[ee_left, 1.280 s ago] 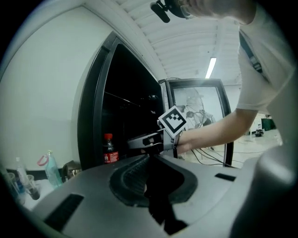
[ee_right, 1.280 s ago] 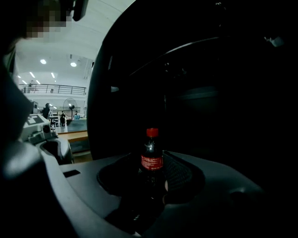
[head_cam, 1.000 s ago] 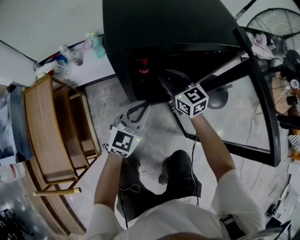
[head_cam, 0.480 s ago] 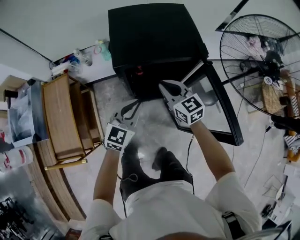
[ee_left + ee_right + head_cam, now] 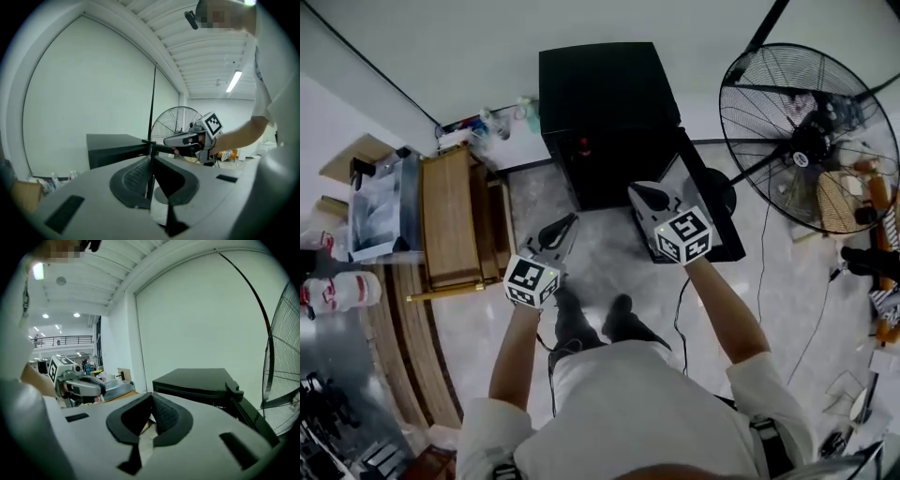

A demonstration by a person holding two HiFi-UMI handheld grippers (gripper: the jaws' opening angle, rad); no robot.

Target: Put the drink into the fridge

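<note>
The black fridge stands against the wall, its glass door hanging open to the right. Inside the dark opening a red-topped drink shows faintly. My left gripper hangs shut and empty over the floor, in front of the fridge's left side. My right gripper is shut too, holds nothing, and sits just before the opening beside the door. In the left gripper view the fridge lies ahead, and the right gripper is off to the right. The right gripper view shows the fridge and its door.
A large standing fan is to the right of the fridge. A wooden bench lies to the left, with bottles by the wall behind it. A cable trails over the marble floor by the person's feet.
The view has drawn back from the fridge and both grippers have come away from its opening. The door now stands at a narrower angle than a second ago.
</note>
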